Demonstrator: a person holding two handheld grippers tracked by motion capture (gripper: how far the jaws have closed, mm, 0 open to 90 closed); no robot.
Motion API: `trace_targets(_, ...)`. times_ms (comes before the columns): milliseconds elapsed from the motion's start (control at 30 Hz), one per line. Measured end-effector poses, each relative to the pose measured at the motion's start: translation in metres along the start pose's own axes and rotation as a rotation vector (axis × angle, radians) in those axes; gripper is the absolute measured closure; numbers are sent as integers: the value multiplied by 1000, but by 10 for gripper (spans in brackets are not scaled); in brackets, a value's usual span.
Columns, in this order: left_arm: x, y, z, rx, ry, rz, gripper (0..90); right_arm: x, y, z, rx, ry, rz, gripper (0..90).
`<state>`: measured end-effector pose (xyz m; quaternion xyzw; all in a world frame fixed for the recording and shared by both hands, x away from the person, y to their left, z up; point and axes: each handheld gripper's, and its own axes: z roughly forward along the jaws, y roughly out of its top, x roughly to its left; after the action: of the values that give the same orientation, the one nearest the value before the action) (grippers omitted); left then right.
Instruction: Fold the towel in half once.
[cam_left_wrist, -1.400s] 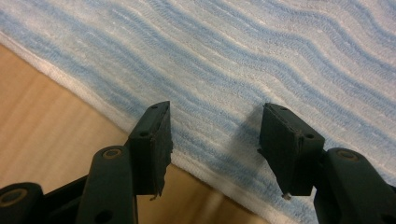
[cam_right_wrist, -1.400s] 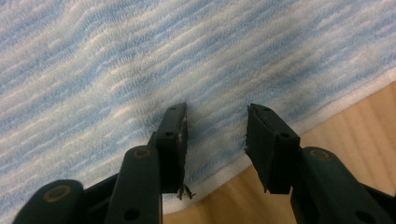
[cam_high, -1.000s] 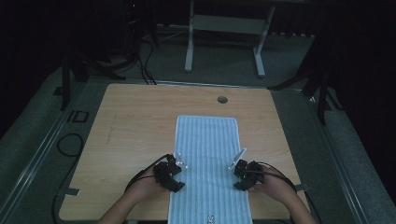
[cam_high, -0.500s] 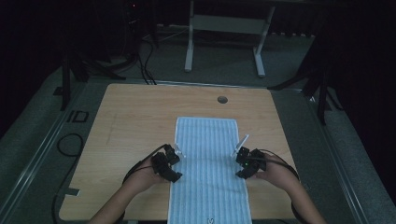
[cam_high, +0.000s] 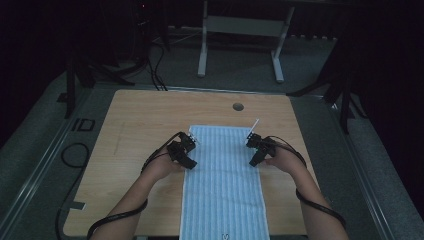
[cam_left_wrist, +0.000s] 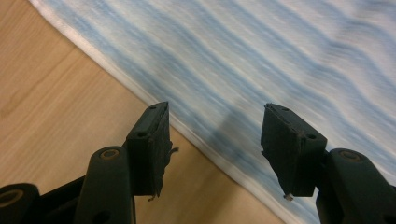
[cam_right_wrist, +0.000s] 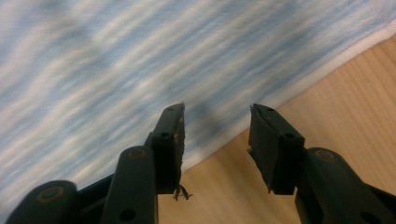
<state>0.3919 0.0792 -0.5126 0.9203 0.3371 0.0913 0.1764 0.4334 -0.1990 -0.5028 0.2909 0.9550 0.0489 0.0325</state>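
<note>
Jaws of the left gripper (cam_left_wrist: 215, 140) stand apart with nothing between them, and the gripper hangs above the white hem of the striped towel (cam_left_wrist: 280, 60), one jaw over bare wood and the other over cloth. From this gripper the cloth spreads away toward one o'clock in its own view, and the hem runs slantwise from eleven o'clock down to five.

Jaws of the right gripper (cam_right_wrist: 215, 140) are likewise parted and empty; they have just narrowed a little, with no cloth caught. They straddle the opposite hem, and the towel fills that view from nine round to one o'clock, with the table (cam_right_wrist: 355, 93) showing at three.

Seen from above, the left gripper (cam_high: 189, 146) sits at the towel's (cam_high: 225, 195) left edge and the right gripper (cam_high: 254, 144) at its right edge, both in the far third of the cloth. The long axis runs twelve to six: the far end lies flat short of the round hole (cam_high: 238, 106) in the table (cam_high: 130, 125), and the near end reaches the front edge at six. Each hand is nearer its own side, so each has one far corner to reach, roughly at twelve o'clock from its jaws. My reading is that the coming move turns on sliding along these hems to those corners.

No container stands on the table; only the towel lies on it.
</note>
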Motion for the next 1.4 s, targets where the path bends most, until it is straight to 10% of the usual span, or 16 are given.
trace_targets(333, 8, 0, 15, 22, -25, -21, 493, -10, 1, 13, 38, 40, 26, 676)
trace_targets(567, 6, -2, 14, -3, -113, -22, 777, -2, 5, 14, 43, 43, -15, 864)
trace_targets(767, 2, 1, 11, -9, -70, -20, 870, -1, 4, 12, 43, 34, -20, 873)
trace_targets(1233, -21, -20, -69, -135, -49, 21, 865, 32, -30, -57, -105, 17, -113, 872)
trace_targets(1400, -40, -36, -72, -114, -72, 57, 861, 54, -42, -59, -107, 4, -166, 872)
